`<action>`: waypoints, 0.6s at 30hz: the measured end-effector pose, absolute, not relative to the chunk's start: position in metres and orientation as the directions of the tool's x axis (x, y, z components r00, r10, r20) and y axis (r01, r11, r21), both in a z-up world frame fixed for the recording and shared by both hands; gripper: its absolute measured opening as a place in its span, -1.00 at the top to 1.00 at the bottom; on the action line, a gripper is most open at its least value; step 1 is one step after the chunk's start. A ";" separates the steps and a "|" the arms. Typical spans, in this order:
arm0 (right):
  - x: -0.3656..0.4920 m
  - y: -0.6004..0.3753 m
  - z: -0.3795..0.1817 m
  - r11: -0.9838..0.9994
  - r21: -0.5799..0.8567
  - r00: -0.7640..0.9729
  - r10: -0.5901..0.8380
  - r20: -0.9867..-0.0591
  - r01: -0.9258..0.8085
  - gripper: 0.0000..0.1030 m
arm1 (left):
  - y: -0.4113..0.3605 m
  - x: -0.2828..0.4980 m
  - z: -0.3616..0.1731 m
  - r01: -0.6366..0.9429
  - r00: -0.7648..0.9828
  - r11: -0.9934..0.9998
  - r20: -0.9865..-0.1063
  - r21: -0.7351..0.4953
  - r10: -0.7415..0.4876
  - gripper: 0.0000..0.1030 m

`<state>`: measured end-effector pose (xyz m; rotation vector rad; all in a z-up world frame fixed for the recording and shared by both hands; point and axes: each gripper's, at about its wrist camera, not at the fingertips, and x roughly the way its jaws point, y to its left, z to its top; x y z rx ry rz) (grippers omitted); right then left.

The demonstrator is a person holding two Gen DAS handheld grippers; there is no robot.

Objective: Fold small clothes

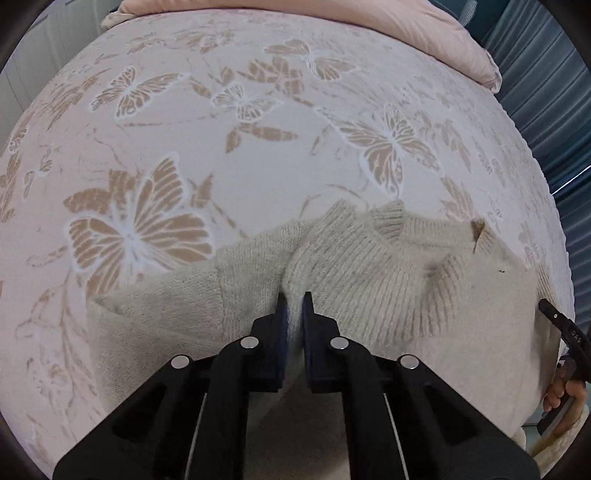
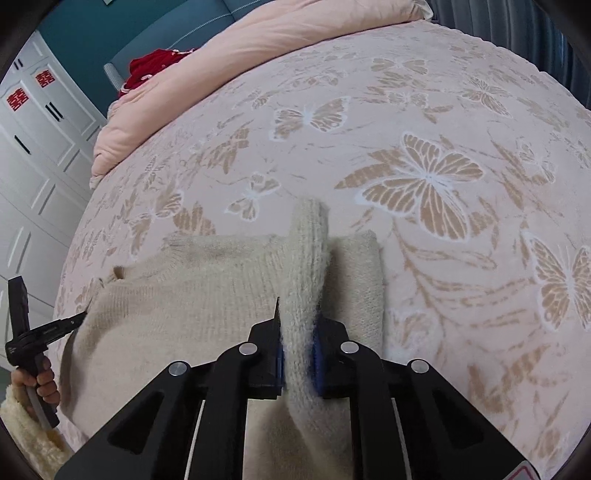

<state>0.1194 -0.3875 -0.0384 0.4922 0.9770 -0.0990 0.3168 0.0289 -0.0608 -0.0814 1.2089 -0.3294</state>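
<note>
Butterfly-print bedspread, pink duvet, teal wall, white wardrobe

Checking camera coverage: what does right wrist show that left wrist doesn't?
Right wrist only: white wardrobe with red emblems, a red cloth by the pink quilt, the right tool clamping a sleeve.
Left wrist only: blue curtain, the left tool pinching knit.
Both: cream sweater on the butterfly bedspread.

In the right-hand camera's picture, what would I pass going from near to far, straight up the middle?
Right gripper → cream sweater → butterfly bedspread → pink quilt.
</note>
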 end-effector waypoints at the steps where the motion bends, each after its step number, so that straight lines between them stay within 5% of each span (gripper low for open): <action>1: 0.114 -0.387 -0.024 0.881 0.386 0.609 0.153 -0.778 0.272 0.78 | 0.034 0.310 -0.048 0.212 0.359 0.946 -0.881 -0.246 -0.310 0.89; 6: 0.094 -0.387 0.046 0.860 0.481 0.782 0.181 -0.596 0.168 0.79 | 0.101 0.277 0.029 0.100 0.564 0.927 -0.747 -0.360 -0.352 0.89; 8: 0.113 -0.387 0.033 0.879 0.436 0.759 0.149 -0.633 0.191 0.79 | 0.114 0.286 0.029 0.049 0.573 0.951 -0.770 -0.307 -0.278 0.89; 12: 0.164 -0.386 -0.069 0.899 0.282 0.466 0.102 -0.879 0.335 0.77 | 0.105 0.314 -0.036 -0.012 0.437 0.987 -0.889 -0.158 -0.137 0.87; 16: 0.142 -0.380 -0.038 0.893 0.263 0.558 0.017 -0.830 0.364 0.53 | 0.079 0.292 -0.061 0.060 0.447 0.998 -0.895 0.031 0.001 0.72; 18: 0.117 -0.371 -0.007 0.907 0.273 0.625 0.015 -0.781 0.321 0.53 | 0.078 0.271 -0.044 0.064 0.493 0.997 -0.870 0.044 0.007 0.36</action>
